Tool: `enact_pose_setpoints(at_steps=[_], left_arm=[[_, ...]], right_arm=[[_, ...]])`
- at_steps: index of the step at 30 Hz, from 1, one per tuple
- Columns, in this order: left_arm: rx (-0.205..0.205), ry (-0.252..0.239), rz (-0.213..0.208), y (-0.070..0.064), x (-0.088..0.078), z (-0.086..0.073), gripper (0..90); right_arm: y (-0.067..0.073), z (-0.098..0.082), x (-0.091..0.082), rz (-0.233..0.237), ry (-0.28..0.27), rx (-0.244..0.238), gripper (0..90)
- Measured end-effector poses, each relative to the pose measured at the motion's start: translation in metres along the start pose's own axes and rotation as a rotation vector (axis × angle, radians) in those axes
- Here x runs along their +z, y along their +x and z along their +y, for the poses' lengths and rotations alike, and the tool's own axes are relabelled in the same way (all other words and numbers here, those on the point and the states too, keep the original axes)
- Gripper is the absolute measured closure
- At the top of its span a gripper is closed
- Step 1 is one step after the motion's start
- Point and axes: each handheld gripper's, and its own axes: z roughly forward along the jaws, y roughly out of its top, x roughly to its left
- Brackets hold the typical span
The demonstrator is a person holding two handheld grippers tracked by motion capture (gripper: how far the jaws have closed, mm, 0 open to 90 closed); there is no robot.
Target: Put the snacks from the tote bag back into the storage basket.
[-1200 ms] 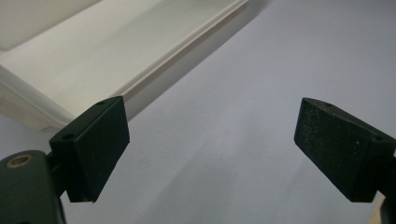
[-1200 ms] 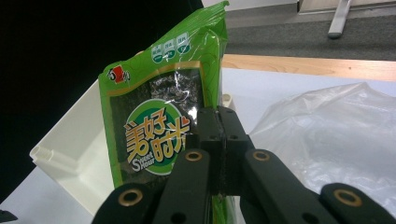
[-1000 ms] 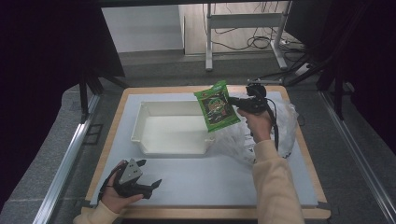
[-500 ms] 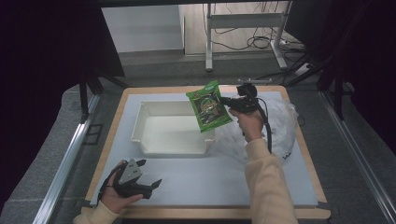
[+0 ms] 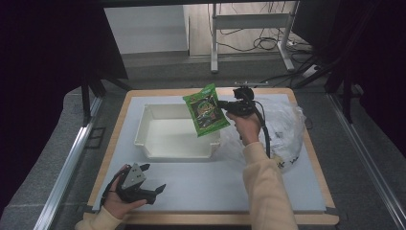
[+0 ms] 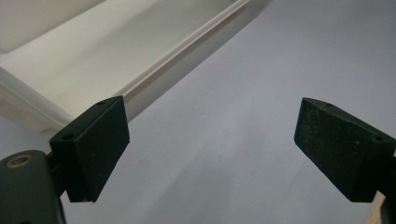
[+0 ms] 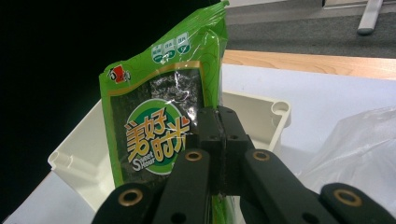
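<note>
A green snack packet [image 5: 206, 110] [image 7: 159, 126] hangs in the air over the right end of the white tray [image 5: 143, 124]. My right gripper [image 5: 229, 108] [image 7: 218, 126] is shut on the packet's right edge, its jaws pinched together on the foil. Near the table's front left, my left gripper [image 5: 154, 183] [image 6: 212, 144] rests low over the grey mat with its jaws wide open and nothing between them. The tray's long white wall [image 6: 93, 60] lies just beyond it.
A crumpled clear plastic bag [image 5: 282, 129] [image 7: 359, 144] lies on the mat right of the tray. The grey mat [image 5: 201, 182] covers a wooden table [image 5: 215, 218]. A metal stand and cables are on the floor behind.
My right gripper has carried the green packet leftward, from beside the plastic bag to above the tray's right end. The left gripper has stayed put.
</note>
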Motion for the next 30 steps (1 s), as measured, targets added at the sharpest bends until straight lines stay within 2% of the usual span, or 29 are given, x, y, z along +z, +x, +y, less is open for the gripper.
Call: enact_pose_setpoints(at_steps=[10,30], left_arm=[[-0.005,-0.005,-0.001,0.0,-0.001,0.0,10.1],[-0.007,-0.016,0.0,0.001,-0.003,0.001,10.2]], right_arm=[[0.004,-0.001,0.006,0.002,-0.002,0.01,90.0],[0.023,-0.008,0.038,0.025,0.031,0.012,90.0]])
